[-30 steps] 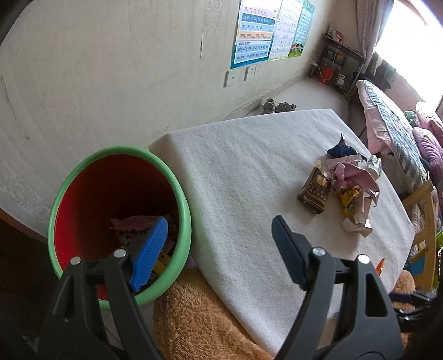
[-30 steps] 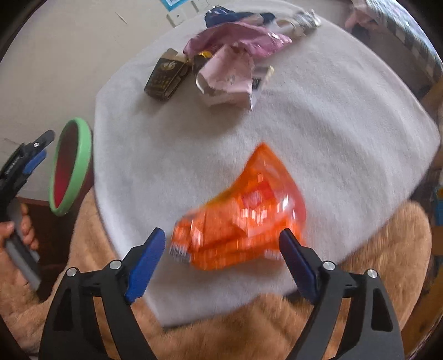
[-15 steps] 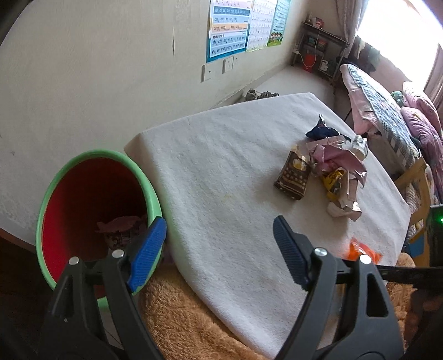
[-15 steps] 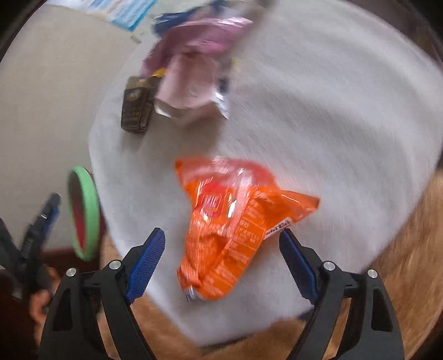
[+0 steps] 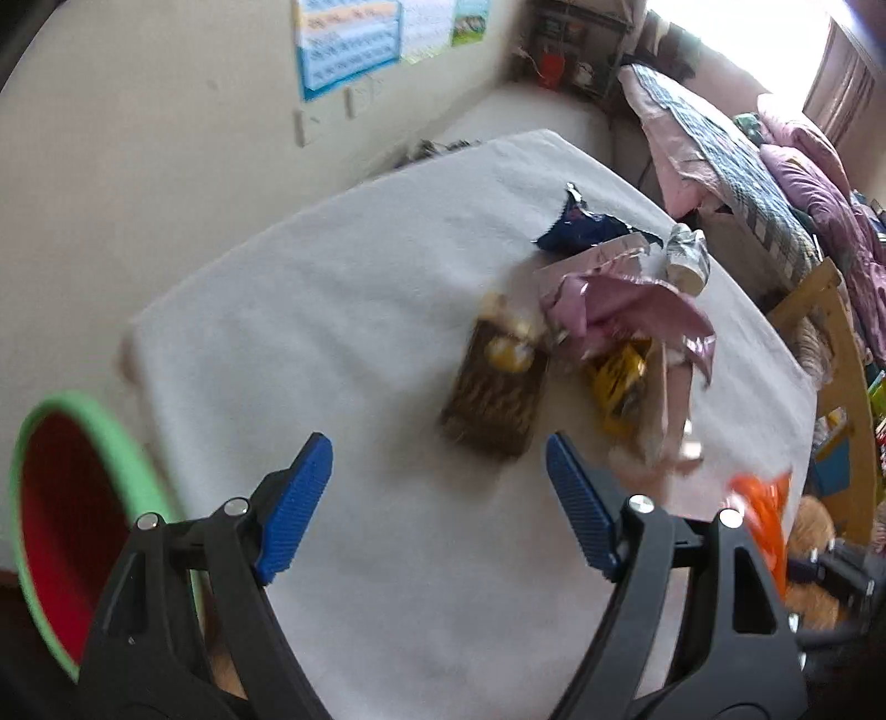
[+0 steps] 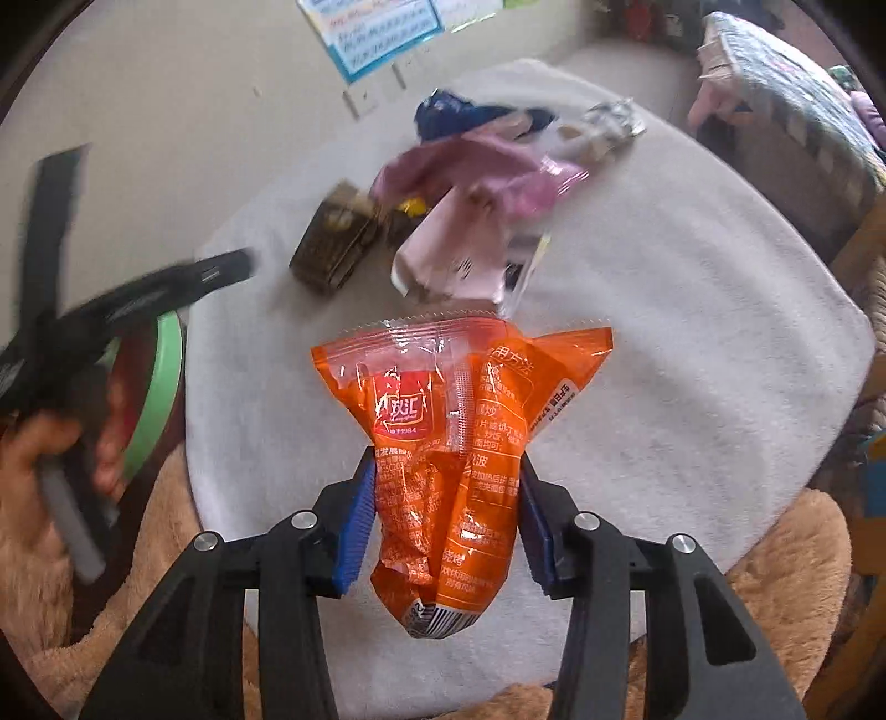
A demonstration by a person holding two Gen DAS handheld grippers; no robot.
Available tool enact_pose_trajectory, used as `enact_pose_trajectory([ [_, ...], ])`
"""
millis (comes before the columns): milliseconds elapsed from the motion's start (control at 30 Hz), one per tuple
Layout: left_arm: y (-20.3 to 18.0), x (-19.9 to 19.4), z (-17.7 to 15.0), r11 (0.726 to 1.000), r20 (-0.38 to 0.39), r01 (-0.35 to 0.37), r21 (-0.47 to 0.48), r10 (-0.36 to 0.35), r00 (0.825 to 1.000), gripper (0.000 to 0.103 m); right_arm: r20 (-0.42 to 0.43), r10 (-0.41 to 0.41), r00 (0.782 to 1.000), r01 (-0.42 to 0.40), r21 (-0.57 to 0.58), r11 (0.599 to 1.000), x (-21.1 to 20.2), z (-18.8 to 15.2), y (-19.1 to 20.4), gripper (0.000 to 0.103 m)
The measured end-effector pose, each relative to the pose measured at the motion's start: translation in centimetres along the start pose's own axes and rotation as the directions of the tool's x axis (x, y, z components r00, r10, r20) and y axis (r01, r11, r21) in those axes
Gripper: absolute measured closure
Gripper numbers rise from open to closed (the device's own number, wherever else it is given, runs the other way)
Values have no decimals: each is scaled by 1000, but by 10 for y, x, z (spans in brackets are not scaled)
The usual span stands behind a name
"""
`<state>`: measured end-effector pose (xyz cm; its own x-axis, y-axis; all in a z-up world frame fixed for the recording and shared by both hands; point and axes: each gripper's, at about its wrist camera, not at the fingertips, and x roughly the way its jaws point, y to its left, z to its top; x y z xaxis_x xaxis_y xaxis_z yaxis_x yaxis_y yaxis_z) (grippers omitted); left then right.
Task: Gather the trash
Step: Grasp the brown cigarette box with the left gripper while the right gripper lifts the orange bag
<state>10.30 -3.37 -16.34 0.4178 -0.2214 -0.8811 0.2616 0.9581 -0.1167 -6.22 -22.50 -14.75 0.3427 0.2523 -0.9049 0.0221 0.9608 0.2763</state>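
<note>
R gripper (image 6: pixel 447 518) jaws just closed in, pads now pinching the orange wrapper (image 6: pixel 454 443), held over the white pad's (image 6: pixel 692 343) near edge. L gripper (image 5: pixel 440 501) wide open w/ nothing in it, over the pad's left part, near the brown packet (image 5: pixel 495 399). Green-rimmed bin (image 5: pixel 72 498) sits off the pad's left edge; rest of the wrapper pile (image 6: pixel 482 194) toward the far edge.

From my feed, a blue-and-white printed wall chart (image 5: pixel 349 47) hung at twelve o'clock, white wall sockets (image 5: pixel 326 113) just beneath. A quilted pink bedspread (image 5: pixel 736 160) lay at two o'clock, tan plush blanket (image 6: pixel 786 559) at five.
</note>
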Motion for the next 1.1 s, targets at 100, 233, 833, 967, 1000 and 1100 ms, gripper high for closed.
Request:
enact_pose_trajectory([
  [100,-15,30,17,998,-67,-28,61,32,997,26,-6,9,1000,-9,17,1000,3,6,-7,58],
  [233,-22,57,29,995,-129,-60,83,70,989,29,-3,17,1000,-17,33,999,-3,4,-15,57],
  [833,9,-1,-61,1000,-133,6,18,-4,991,54,-31,-24,999,23,-43,999,15,2,0,57],
  [967,16,-6,-73,1000,-107,-24,-5,24,994,49,-33,-34,999,33,-54,998,21,4,5,51],
  [1000,17,-8,-75,1000,-96,-27,-7,26,995,42,-32,-31,999,30,-56,998,21,3,6,51],
  [1100,16,-13,-73,1000,-63,-20,-16,19,998,39,-14,-30,999,29,-61,998,15,2,7,49],
])
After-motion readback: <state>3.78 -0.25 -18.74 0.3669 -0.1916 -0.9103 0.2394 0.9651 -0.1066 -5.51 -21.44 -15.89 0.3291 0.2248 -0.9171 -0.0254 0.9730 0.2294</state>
